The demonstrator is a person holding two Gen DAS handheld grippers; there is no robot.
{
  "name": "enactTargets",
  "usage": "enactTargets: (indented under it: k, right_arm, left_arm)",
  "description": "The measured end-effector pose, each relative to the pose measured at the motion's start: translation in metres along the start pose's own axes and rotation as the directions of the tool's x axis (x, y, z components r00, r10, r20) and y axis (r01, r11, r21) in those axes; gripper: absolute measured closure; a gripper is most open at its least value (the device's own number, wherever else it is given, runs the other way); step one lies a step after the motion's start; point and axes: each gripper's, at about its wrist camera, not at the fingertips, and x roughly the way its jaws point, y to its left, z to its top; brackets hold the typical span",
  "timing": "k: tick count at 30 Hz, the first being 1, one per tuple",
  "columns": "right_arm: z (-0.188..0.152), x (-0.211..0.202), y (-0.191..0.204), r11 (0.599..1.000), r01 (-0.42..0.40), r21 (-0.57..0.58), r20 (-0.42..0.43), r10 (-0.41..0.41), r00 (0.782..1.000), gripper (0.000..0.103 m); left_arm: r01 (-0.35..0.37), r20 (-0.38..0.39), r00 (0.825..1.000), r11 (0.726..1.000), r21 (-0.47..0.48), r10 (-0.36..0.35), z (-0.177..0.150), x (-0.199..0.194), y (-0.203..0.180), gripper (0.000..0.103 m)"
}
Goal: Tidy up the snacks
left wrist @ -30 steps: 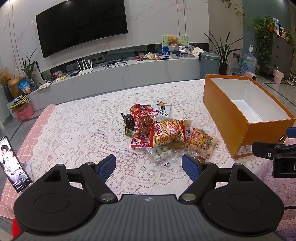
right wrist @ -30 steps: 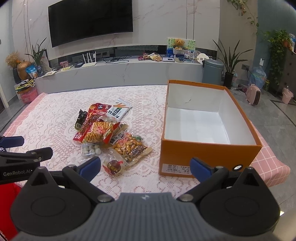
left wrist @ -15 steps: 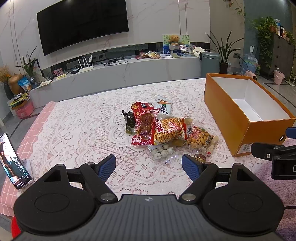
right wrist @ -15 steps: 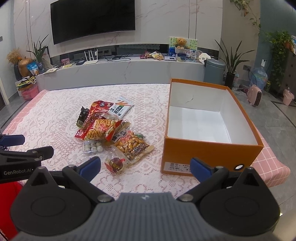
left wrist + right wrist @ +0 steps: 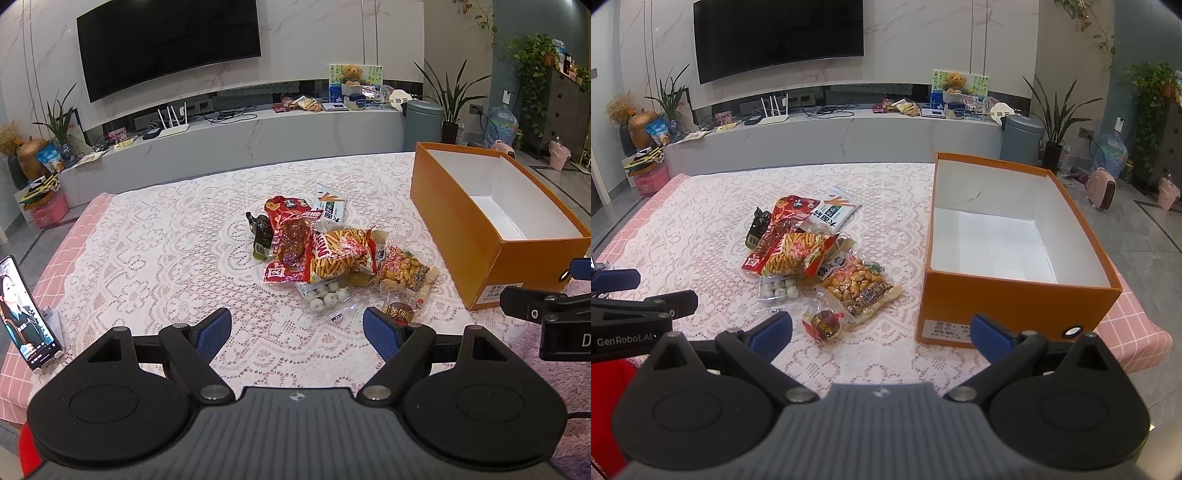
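Observation:
A heap of snack packets (image 5: 325,254) (image 5: 809,254) lies mid-table on the lace cloth: a red meat packet (image 5: 290,245), orange sticks (image 5: 338,253), white balls (image 5: 327,297), mixed nuts (image 5: 860,290) and a small round red sweet (image 5: 824,322). An orange cardboard box (image 5: 480,236) (image 5: 1015,295), white and bare inside, stands right of the heap. My left gripper (image 5: 297,336) hangs open short of the heap, nothing between its fingers. My right gripper (image 5: 881,332) is open too, near the sweet packet and the box's front corner.
A phone (image 5: 26,314) leans on a stand at the table's left edge. The right gripper's side (image 5: 546,314) shows at the left view's right edge; the left one's (image 5: 631,314) at the right view's left. Beyond the table runs a low TV bench (image 5: 849,129).
Both grippers have drifted slightly forward and upward toward the table, so the snacks and box sit a little lower and nearer. Jaws stay wide; nothing was touched.

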Motion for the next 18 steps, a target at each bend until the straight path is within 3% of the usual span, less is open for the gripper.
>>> enactTargets:
  k: [18]
  right_arm:
    - [0.0003,0.0046,0.0014,1.000,0.002,0.000,-0.015,-0.002,1.000,0.003]
  left_arm:
    - [-0.002,-0.007,1.000,1.000,-0.005,0.002,-0.0015,0.0024,0.0022,0.008]
